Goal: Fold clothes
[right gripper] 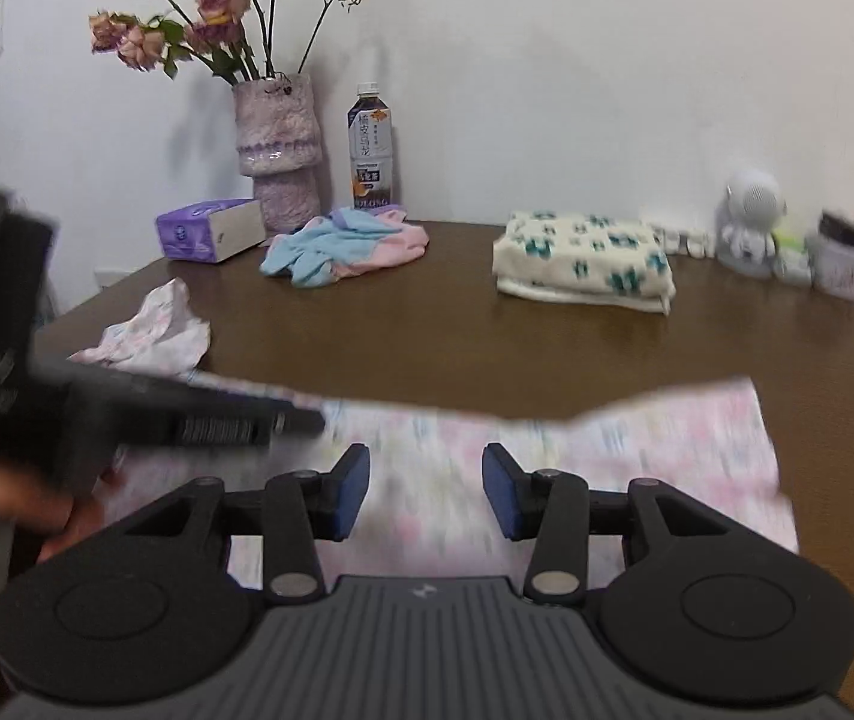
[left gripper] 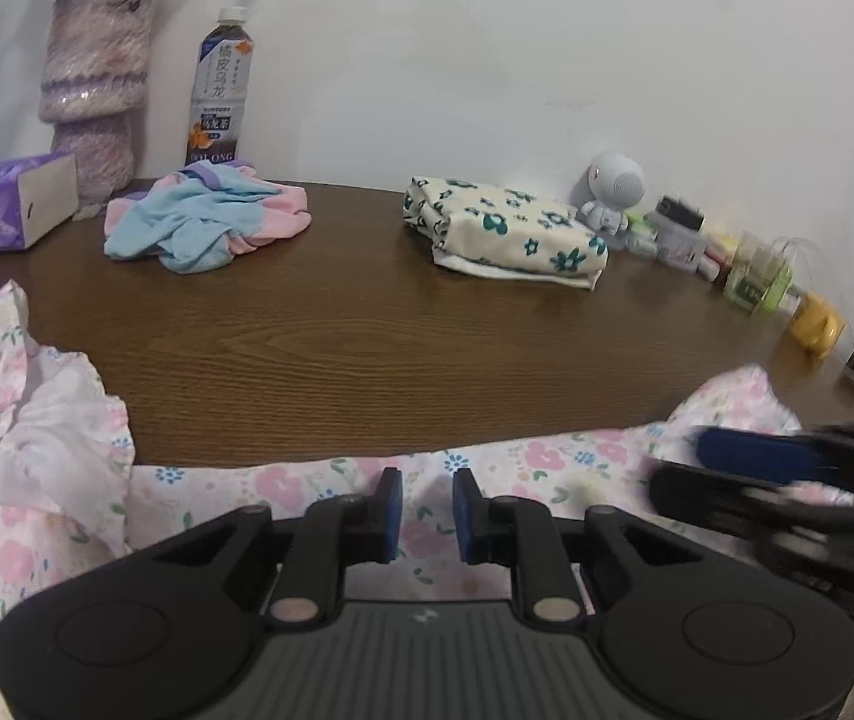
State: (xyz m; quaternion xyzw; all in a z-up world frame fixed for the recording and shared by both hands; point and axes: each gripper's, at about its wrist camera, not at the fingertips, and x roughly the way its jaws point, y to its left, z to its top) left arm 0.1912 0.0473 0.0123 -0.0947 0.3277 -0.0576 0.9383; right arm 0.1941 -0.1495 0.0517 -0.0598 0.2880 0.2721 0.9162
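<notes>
A white garment with pink flowers (left gripper: 283, 486) lies spread along the near edge of the brown table (left gripper: 367, 330), its ruffled end bunched at the left (left gripper: 25, 408). My left gripper (left gripper: 428, 507) hovers just over the cloth, open by a narrow gap with nothing between its blue pads. My right gripper (right gripper: 425, 492) is open wider above the same garment (right gripper: 667, 438), which is blurred in the right wrist view. Each gripper shows blurred in the other's view: the right one (left gripper: 676, 462) to the right, the left one (right gripper: 307, 420) to the left, close by.
A folded cream cloth with teal flowers (left gripper: 505, 228) lies at the back right. A crumpled blue and pink garment (left gripper: 205, 216) sits at the back left. Along the wall stand a purple tissue box (left gripper: 7, 204), a vase (left gripper: 91, 84), a tea bottle (left gripper: 220, 90), a toy robot (left gripper: 610, 192) and several small items.
</notes>
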